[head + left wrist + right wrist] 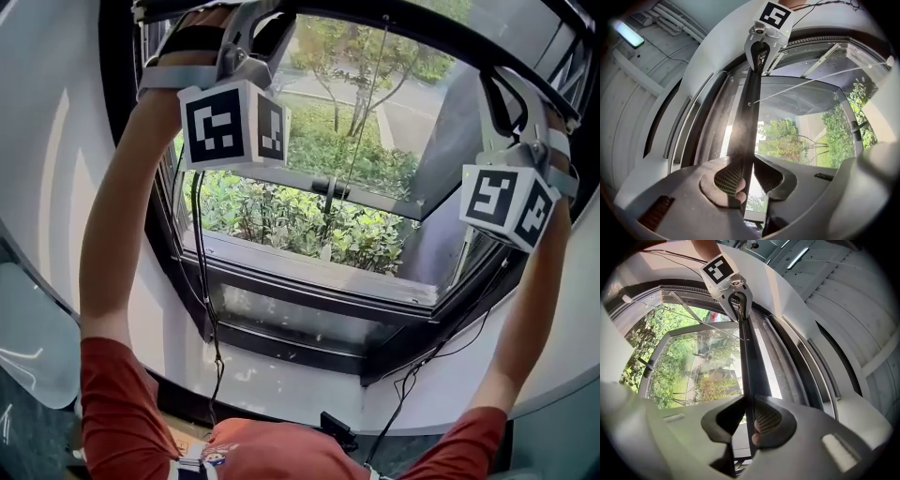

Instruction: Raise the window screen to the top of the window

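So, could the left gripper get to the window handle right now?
Probably not as things stand: the left gripper is clamped on the screen bar, high above the window handle. Nothing seems to block the way below the bar, but it would have to let go first.

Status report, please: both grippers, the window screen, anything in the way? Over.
Left gripper shut on screen bar. Right gripper shut on same bar. Bar held high in window frame; top not confirmed. No obstruction seen.
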`<state>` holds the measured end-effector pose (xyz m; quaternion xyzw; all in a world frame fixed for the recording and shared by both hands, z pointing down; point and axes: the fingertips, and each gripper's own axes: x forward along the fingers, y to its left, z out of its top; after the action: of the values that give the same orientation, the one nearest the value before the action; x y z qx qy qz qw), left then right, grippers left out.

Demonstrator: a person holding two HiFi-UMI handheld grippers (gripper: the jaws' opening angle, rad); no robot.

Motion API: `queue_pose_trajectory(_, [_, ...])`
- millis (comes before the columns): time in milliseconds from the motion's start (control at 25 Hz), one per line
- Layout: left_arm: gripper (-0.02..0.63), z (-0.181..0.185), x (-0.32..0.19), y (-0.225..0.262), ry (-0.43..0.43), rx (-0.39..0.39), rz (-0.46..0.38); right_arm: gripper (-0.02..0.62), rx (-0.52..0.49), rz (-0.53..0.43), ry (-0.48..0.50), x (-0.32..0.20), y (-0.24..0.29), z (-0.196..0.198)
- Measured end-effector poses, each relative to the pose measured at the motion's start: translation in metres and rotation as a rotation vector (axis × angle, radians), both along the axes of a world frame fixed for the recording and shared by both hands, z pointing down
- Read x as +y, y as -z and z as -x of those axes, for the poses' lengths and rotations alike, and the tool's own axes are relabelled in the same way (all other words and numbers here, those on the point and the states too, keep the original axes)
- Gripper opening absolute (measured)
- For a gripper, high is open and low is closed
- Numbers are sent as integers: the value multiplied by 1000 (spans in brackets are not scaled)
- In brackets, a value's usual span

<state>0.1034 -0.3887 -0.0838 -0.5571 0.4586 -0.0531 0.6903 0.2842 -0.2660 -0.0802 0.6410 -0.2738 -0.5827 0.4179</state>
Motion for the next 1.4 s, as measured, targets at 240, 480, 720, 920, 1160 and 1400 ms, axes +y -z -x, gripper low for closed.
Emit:
queue_pose_trajectory(240, [87,2,-1,8,13,19,-25,72,14,-17,1,-3,6,0])
queue_pose_trajectory(480, [89,-3,-2,35,10,22,-28,73,10,-15,-17,-3,35,-2])
queue_pose_trajectory(720, [89,-1,-3,71,21,53,-49,74,1,-33,-34,-4,71,-2])
queue_pose_trajectory(920, [89,-2,-4,90,22,70,-65,74,0,-36,-50,-6,91,-2])
queue_pose_trajectory(1160, [89,-2,-3,121,39,90,-95,75,-14,-46,-79,-6,121,-5])
queue_pose_trajectory(1400, [89,1,-2,151,60,127,-102,78,-38,-65,-90,-5,150,-2])
